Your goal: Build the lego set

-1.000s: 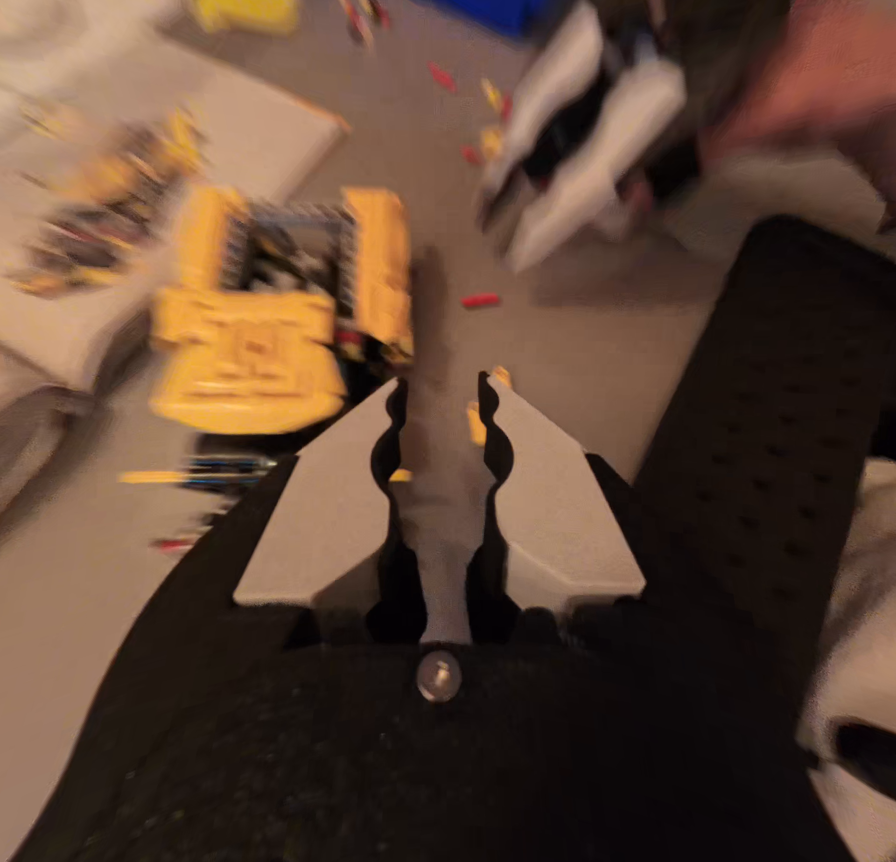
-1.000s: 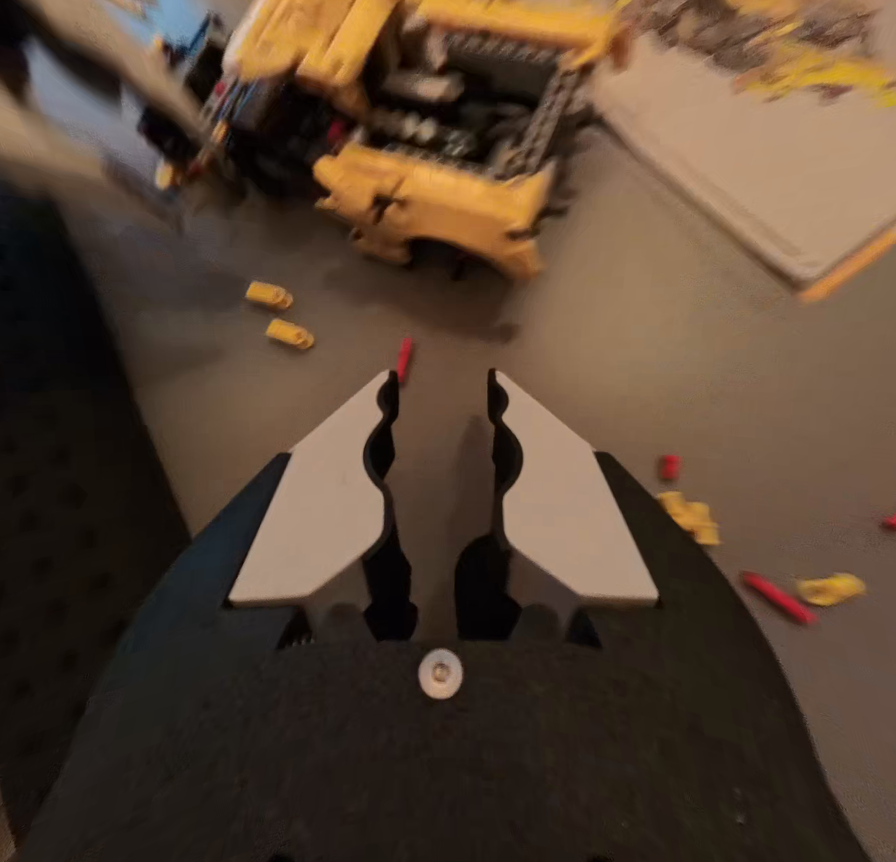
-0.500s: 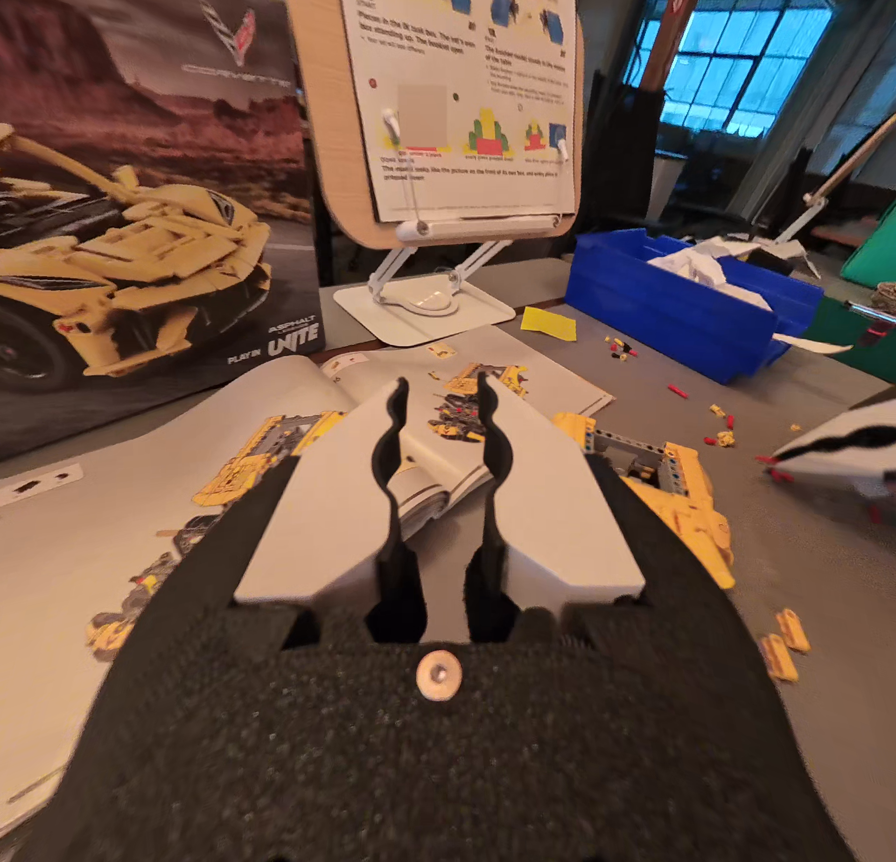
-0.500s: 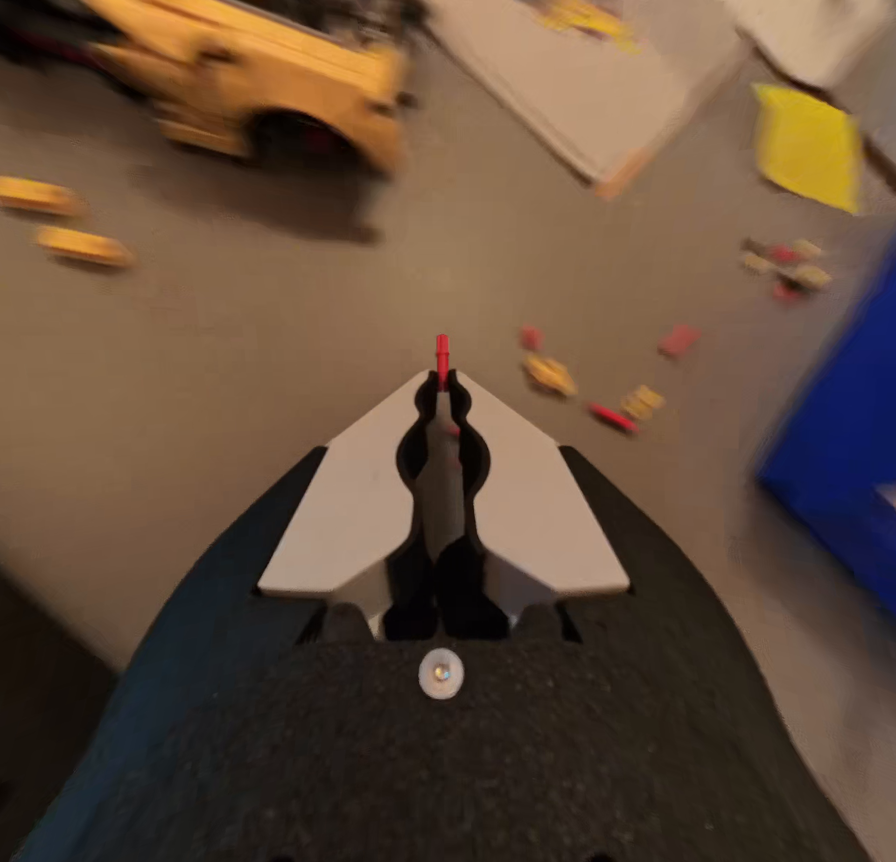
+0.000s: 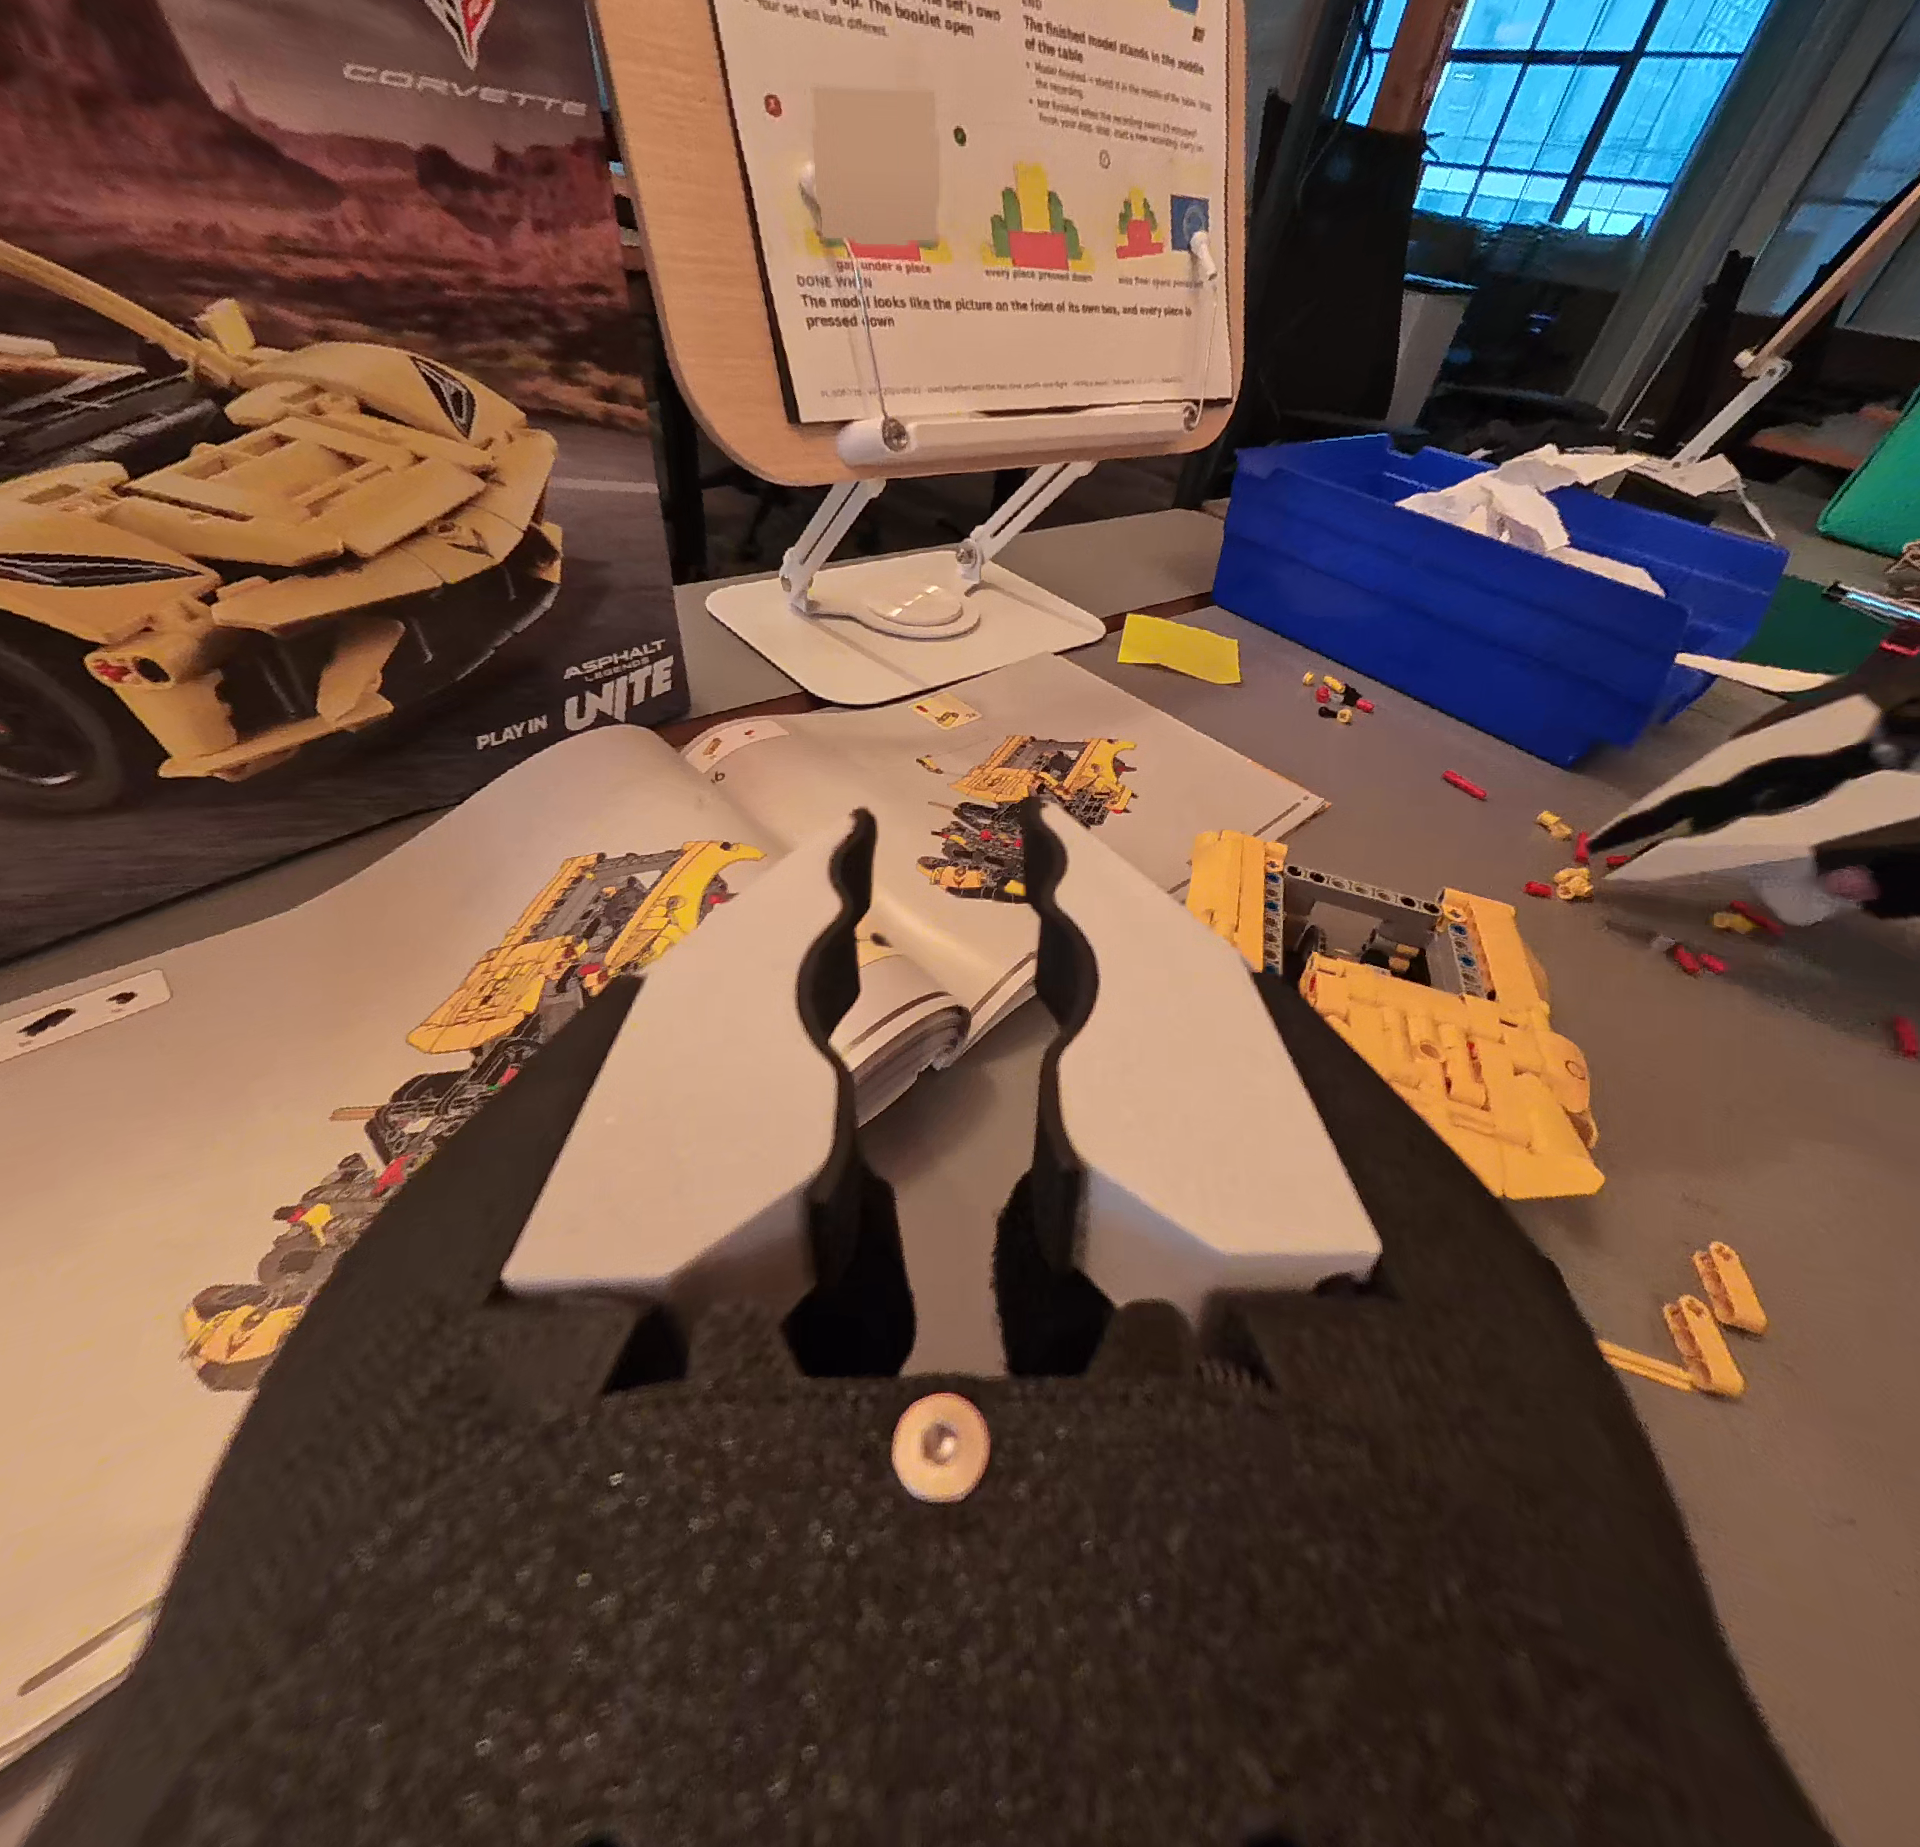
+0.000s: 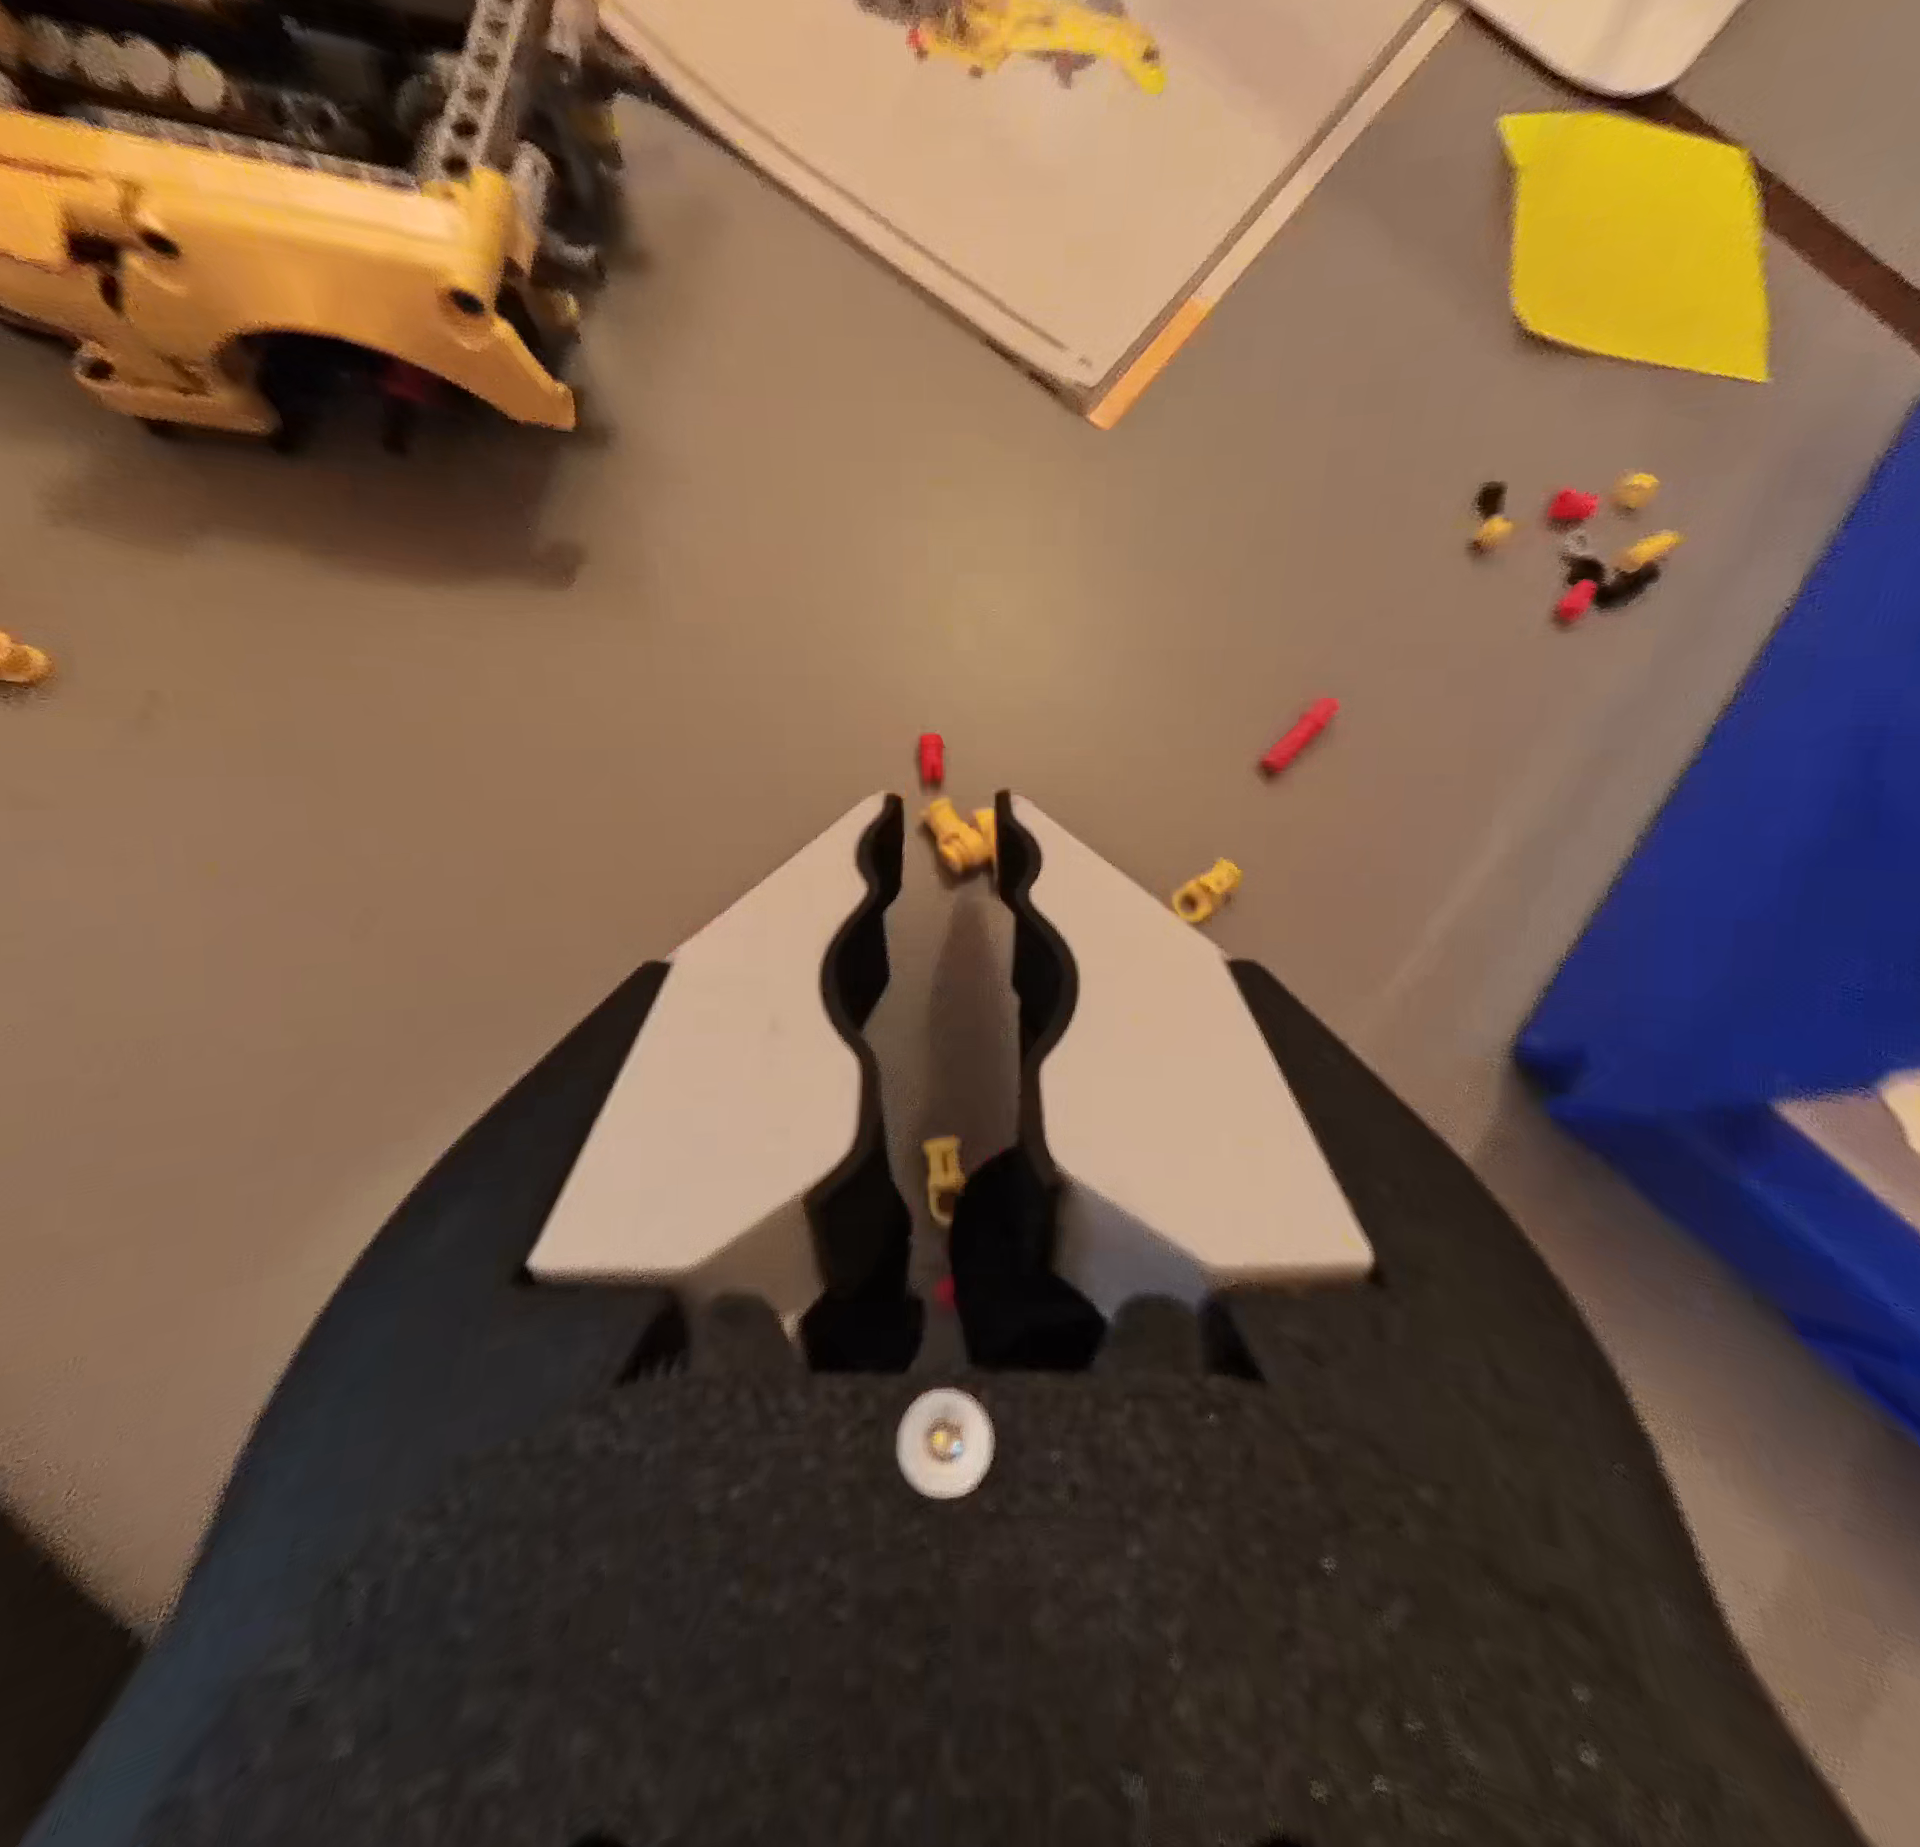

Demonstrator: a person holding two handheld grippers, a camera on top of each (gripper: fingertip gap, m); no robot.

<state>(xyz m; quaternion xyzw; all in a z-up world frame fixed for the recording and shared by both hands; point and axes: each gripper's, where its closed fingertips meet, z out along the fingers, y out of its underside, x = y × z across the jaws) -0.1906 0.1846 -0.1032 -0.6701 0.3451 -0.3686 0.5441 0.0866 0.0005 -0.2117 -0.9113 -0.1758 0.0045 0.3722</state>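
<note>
There are two grippers, one half-built yellow lego car [image 5: 1423, 1018], one open paper instruction booklet [image 5: 644, 862], one blue plastic bin [image 5: 1475, 602] with crumpled white paper in it, one yellow paper square [image 5: 1179, 649], one big cardboard lego box [image 5: 291, 374] with a picture of a yellow car on it, and one wooden board on a white stand [image 5: 914, 187] holding a printed sheet. Many tiny red and yellow lego pieces lie scattered on the grey table [image 6: 727, 602]; some are too small to count. The left gripper [image 5: 945, 826] is up above the booklet with its two fingers apart and nothing between them. The yellow car sits on the table just to the right of these fingers, not touching them. The right gripper [image 6: 943, 805] points down at the table with its fingers a little apart, holding nothing. A small yellow lego piece [image 6: 958, 833] lies on the table right between its tips, and a short red pin [image 6: 931, 758] lies just past them. A longer red pin [image 6: 1299, 735] and another yellow piece [image 6: 1207, 889] lie near, off to the right. The car is well off to the upper left of the right gripper.
</note>
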